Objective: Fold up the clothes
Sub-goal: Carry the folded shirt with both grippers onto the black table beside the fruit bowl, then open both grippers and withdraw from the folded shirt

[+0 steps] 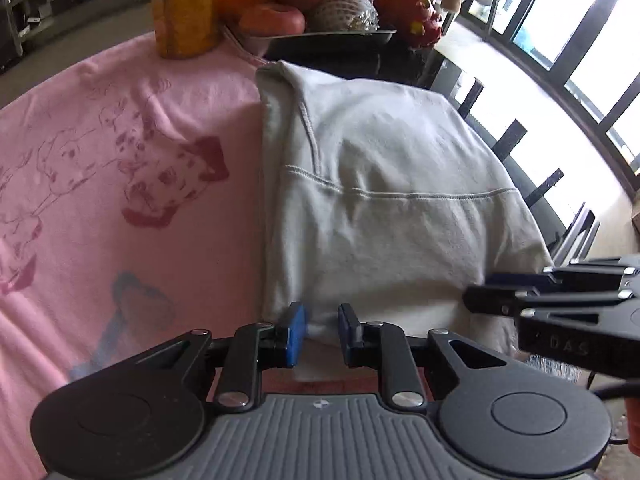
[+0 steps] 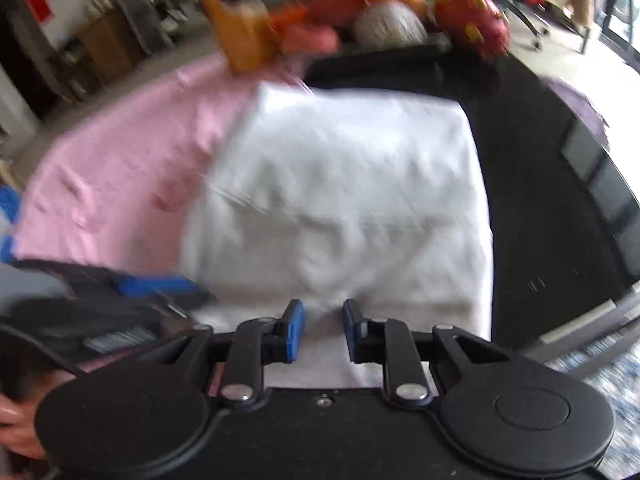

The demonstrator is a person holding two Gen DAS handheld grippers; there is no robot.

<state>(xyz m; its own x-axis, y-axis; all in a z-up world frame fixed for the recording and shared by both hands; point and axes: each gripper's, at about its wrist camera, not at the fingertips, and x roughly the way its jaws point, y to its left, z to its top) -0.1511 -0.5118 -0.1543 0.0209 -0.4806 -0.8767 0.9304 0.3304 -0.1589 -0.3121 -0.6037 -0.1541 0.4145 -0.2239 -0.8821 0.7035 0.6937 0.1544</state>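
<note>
A folded white sweatshirt (image 1: 380,208) lies on a dark table, its left part on a pink printed garment (image 1: 120,168). My left gripper (image 1: 322,332) is at the sweatshirt's near edge, jaws a little apart with white cloth between the blue pads; whether they pinch it I cannot tell. My right gripper (image 2: 323,330) stands the same way at the near edge of the sweatshirt (image 2: 340,200), further right; that view is blurred. The right gripper also shows in the left wrist view (image 1: 496,292), and the left gripper in the right wrist view (image 2: 160,288).
A tray of fruit (image 1: 320,8) and an orange bottle (image 1: 186,8) stand at the table's far side. The dark table (image 2: 540,200) is bare to the right of the sweatshirt. Chairs (image 1: 576,232) and windows lie beyond the right edge.
</note>
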